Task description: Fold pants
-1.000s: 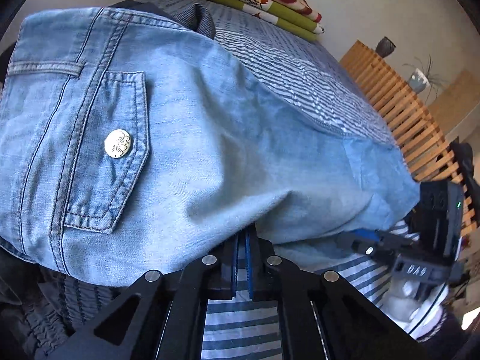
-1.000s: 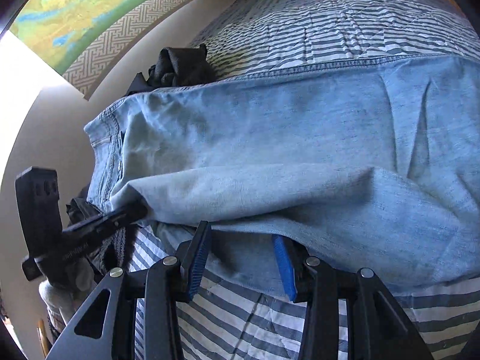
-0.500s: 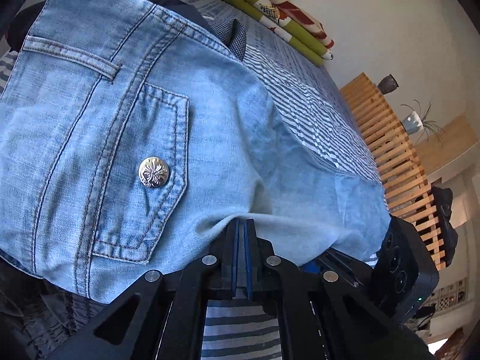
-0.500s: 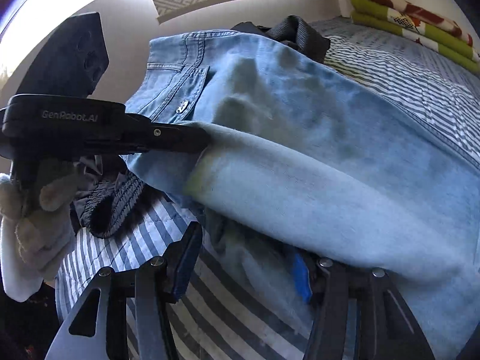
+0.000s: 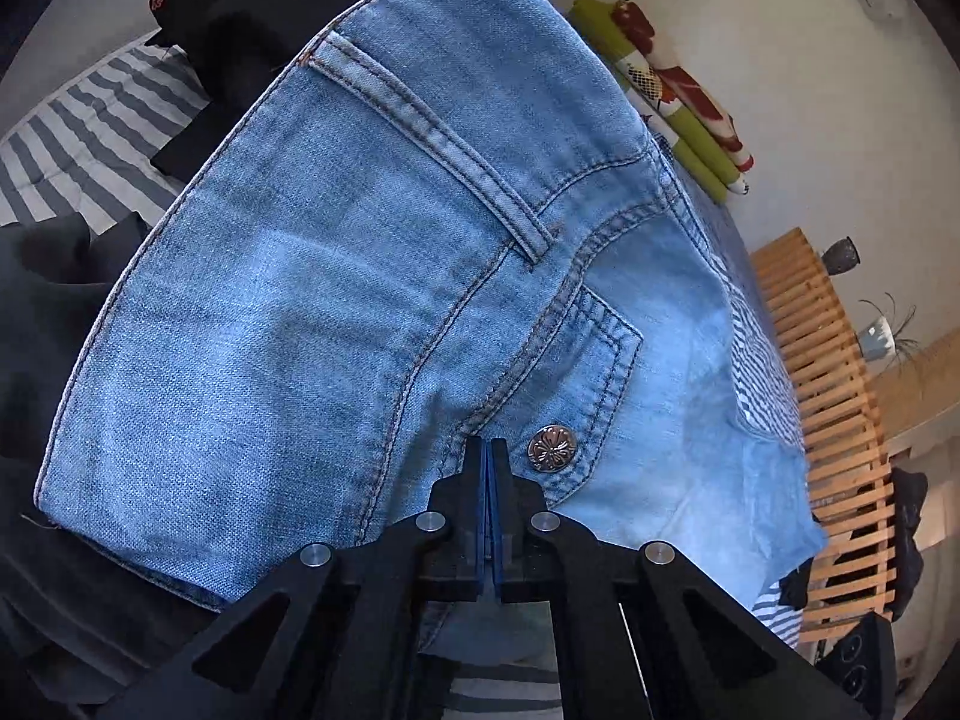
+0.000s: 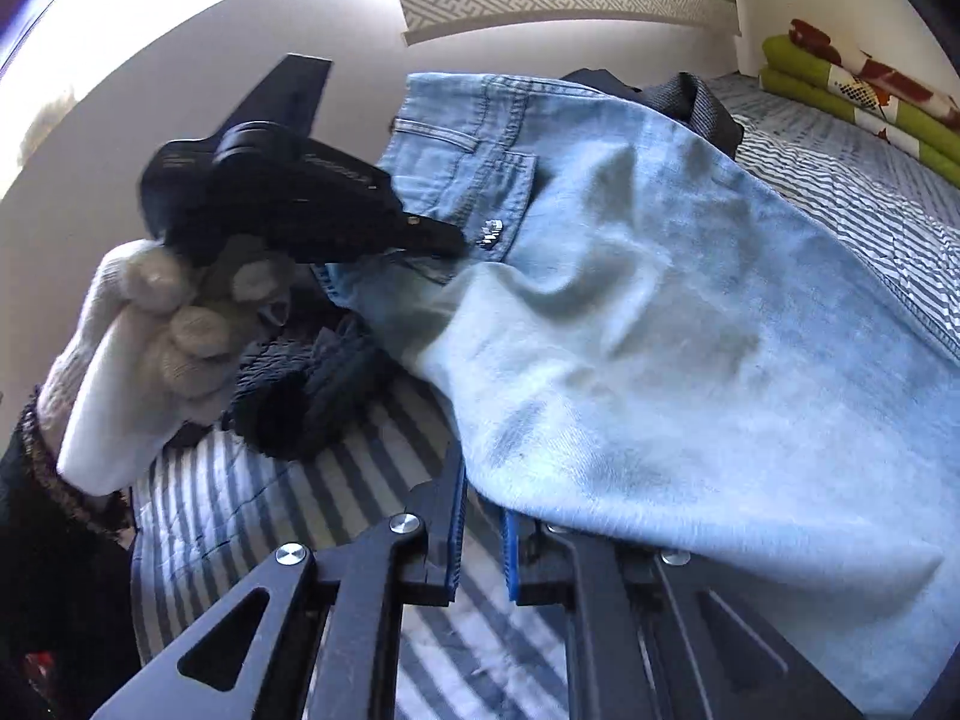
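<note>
The pants point(image 5: 336, 312), light blue denim with a fine twill weave and double rows of rust-coloured stitching, lie bunched on a bed point(image 6: 852, 180) covered in a blue-and-white striped quilt. In the left wrist view the waistband curves across the top, a belt loop runs down the middle, and a back pocket sits at right, closed by a round silver button point(image 5: 551, 447) stamped with a flower. The left gripper point(image 5: 487, 468), matte black with thin blue pads, is clenched on a fold of the denim just left of that button. In the right wrist view a paler, softer-looking leg drapes in loose wrinkles from the pocket area down to the near right, over the right finger of the right gripper point(image 6: 483, 516); its jaws are closing, a narrow gap remains between the ridged blue pads, and whether cloth sits between them I cannot tell. A hand point(image 6: 156, 348) in a white knit glove holds the left gripper at the left. Dark ribbed clothes point(image 6: 312, 396) are heaped beside the pants, rolled green blankets point(image 6: 840, 90) lie at the far end, and a slatted wooden frame point(image 5: 834, 420) runs along the right.
</note>
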A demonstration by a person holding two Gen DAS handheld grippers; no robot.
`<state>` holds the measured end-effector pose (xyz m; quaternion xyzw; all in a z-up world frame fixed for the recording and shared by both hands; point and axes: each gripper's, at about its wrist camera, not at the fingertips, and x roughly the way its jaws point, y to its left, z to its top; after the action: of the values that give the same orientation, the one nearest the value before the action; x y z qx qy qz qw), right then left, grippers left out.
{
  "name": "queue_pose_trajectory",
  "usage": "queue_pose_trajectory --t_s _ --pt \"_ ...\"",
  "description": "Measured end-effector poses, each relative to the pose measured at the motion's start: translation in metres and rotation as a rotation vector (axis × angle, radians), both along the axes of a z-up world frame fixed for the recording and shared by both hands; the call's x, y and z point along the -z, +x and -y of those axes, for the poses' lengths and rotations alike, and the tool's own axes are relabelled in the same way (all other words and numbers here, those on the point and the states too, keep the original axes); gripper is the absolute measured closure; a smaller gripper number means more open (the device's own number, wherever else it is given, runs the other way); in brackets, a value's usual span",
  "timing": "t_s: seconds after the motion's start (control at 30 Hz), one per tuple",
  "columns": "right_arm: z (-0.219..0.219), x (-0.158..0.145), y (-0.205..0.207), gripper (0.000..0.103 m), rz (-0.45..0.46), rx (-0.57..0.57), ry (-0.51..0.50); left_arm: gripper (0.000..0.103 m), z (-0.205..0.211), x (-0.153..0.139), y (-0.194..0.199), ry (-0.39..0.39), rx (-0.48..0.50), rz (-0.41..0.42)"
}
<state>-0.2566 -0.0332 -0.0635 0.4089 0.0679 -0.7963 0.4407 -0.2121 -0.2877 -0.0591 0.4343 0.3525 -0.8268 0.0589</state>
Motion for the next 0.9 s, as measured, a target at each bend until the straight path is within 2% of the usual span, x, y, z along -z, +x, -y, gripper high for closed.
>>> queue_pose_trajectory --t_s 0.1,0.17,0.2,0.27,0.33,0.4,0.47,0.57,0.63,0.7,0.73,0.77,0.8,0.87,0.9 --pt "0.001 0.000 0.015 0.094 -0.028 -0.003 0.024 0.101 0.003 -0.001 0.000 -0.018 -0.007 0.004" --pt "0.005 0.016 0.016 0.098 0.052 -0.015 0.057 0.101 0.007 -0.002 0.002 -0.008 -0.027 0.000" --pt "0.006 0.019 0.020 0.103 0.056 -0.029 0.065 0.101 0.009 -0.004 0.002 -0.020 -0.029 -0.001" --pt "0.006 0.021 0.034 0.103 0.109 -0.099 0.052 0.101 0.012 -0.008 0.005 -0.042 -0.035 -0.010" --pt "0.006 0.014 0.052 0.103 0.055 -0.128 0.081 0.101 0.019 -0.013 0.009 -0.048 -0.056 -0.018" --pt "-0.005 0.004 0.054 0.102 0.067 -0.107 0.061 0.100 0.028 -0.021 0.017 -0.018 -0.068 -0.053" --pt "-0.024 -0.006 0.044 0.101 0.123 -0.060 0.000 0.098 0.036 -0.032 0.024 -0.045 -0.077 -0.076" --pt "-0.037 -0.024 0.020 0.098 0.120 0.050 -0.055 0.084 0.046 -0.038 0.035 -0.123 -0.145 -0.028" --pt "-0.035 -0.022 -0.001 0.086 0.126 0.125 -0.048 0.084 0.052 -0.037 0.045 -0.142 -0.207 0.015" --pt "-0.020 -0.001 -0.022 0.085 0.150 0.159 0.085 0.084 0.057 -0.029 0.052 -0.108 -0.251 0.023" --pt "-0.009 0.012 -0.029 0.085 0.158 0.150 0.182 0.083 0.053 -0.021 0.057 -0.073 -0.256 0.005" --pt "-0.002 0.018 -0.033 0.085 0.158 0.136 0.238 0.082 0.058 -0.022 0.065 -0.055 -0.255 -0.011" --pt "0.001 0.014 -0.036 0.085 0.152 0.135 0.250 0.078 0.065 -0.023 0.071 -0.057 -0.255 -0.021" --pt "0.003 -0.009 -0.043 0.085 0.141 0.135 0.188 0.068 0.069 -0.025 0.076 -0.036 -0.258 -0.046" --pt "0.006 -0.025 -0.046 0.084 0.120 0.134 0.153 0.054 0.070 -0.025 0.080 -0.019 -0.263 -0.059"
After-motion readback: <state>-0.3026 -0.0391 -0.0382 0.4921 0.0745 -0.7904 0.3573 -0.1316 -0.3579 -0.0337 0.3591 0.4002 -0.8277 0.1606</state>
